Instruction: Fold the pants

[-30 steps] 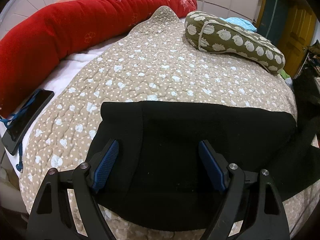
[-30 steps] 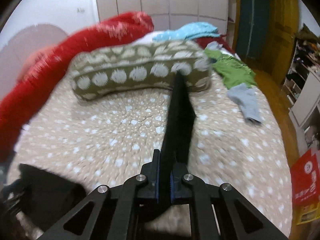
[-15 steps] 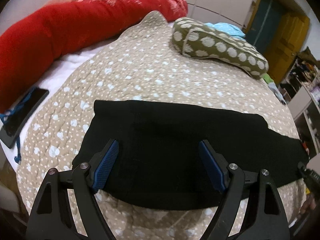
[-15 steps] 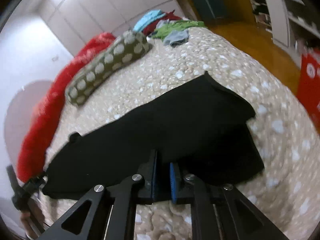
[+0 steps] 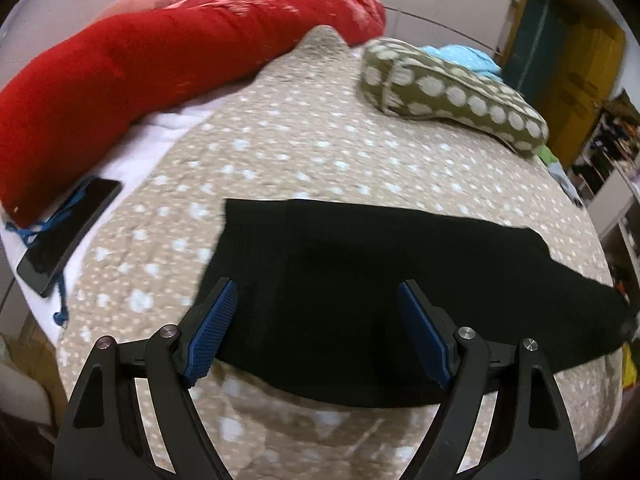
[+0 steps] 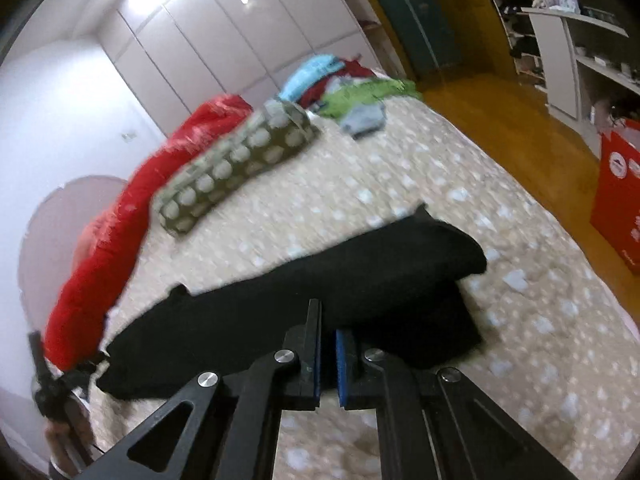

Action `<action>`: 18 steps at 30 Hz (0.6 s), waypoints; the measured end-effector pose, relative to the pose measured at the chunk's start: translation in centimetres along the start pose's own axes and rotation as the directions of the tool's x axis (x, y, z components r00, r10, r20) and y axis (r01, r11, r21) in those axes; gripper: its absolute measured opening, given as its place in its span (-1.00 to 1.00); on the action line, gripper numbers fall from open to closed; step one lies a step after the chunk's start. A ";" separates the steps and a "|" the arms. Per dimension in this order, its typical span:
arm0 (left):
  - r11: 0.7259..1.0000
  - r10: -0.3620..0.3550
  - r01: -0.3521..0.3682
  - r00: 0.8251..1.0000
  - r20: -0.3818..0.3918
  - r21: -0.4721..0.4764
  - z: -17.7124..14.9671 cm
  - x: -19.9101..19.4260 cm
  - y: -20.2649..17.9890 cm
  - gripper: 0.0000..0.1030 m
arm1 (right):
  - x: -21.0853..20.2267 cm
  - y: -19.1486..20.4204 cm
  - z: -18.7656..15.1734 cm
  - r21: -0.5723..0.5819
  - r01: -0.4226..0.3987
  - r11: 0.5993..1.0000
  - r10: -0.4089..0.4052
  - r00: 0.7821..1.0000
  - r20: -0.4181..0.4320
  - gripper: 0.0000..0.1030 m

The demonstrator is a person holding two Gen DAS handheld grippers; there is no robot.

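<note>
The black pants lie flat as a long folded strip across the dotted beige bedspread. My left gripper is open and empty, its blue pads hovering over the pants' left end. In the right wrist view the pants stretch from the left to a folded right end. My right gripper sits at the pants' near edge with its jaws slightly parted; a narrow gap shows between the pads and no cloth is seen in it.
A long red bolster lies along the bed's far left. An olive dotted pillow sits at the back right. A black phone with a blue cord lies at the left edge. Loose clothes pile at the far end. A red box stands on the floor.
My right gripper carried the pant leg down and laid it flat on the bed, then its jaws parted slightly. My left gripper stayed open, drifting slightly over the pants.
</note>
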State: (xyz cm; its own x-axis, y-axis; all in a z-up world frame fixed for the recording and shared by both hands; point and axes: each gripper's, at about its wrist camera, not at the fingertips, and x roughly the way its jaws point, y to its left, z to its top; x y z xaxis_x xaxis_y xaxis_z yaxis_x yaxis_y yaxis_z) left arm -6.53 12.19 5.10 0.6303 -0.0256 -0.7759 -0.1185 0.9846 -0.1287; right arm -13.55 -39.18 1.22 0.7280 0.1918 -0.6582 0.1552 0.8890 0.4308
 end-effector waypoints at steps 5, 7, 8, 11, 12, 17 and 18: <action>0.998 0.007 -0.008 1.000 -0.008 -0.056 0.2 -0.3 2.5 0.60 | 0.4 0.5 -1.0 -0.027 0.033 0.999 -0.034 0.999 -0.038 -0.62; 0.998 0.034 -0.033 0.999 0.006 -0.060 0.3 -0.7 3.1 0.60 | -1.1 1.8 -1.4 -0.102 0.006 0.995 -0.010 0.999 -0.038 -0.54; 0.997 0.036 -0.035 0.999 0.007 -0.065 0.4 -0.8 3.5 0.60 | -1.7 2.7 -1.6 -0.143 -0.012 0.990 0.006 0.999 -0.043 -0.54; 0.996 0.026 -0.025 1.000 0.014 -0.083 0.6 -1.0 4.2 0.60 | -2.7 5.6 -2.3 -0.234 -0.124 0.964 0.109 0.991 -0.075 -0.54; 0.996 0.027 -0.025 0.999 0.018 -0.085 0.6 -1.0 4.2 0.60 | -2.5 6.5 -2.4 -0.252 -0.163 0.954 0.146 0.986 -0.086 -0.53; 0.997 0.036 -0.037 0.999 -0.016 -0.061 -0.3 0.1 3.5 0.60 | 0.9 12.3 -3.5 -0.320 -0.302 0.898 0.272 0.953 -0.136 -0.52; 0.998 0.049 -0.050 0.999 -0.024 -0.049 -0.6 0.4 3.3 0.60 | 2.4 13.8 -3.8 -0.346 -0.307 0.886 0.271 0.951 -0.151 -0.52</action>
State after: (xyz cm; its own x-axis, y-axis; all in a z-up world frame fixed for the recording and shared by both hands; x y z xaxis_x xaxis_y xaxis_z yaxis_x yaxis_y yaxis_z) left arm -7.14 15.33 3.98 0.6054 0.0182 -0.7957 -0.1869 0.9750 -0.1199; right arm -12.22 -24.93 3.27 0.6337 0.4855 -0.6023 -0.3172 0.8732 0.3701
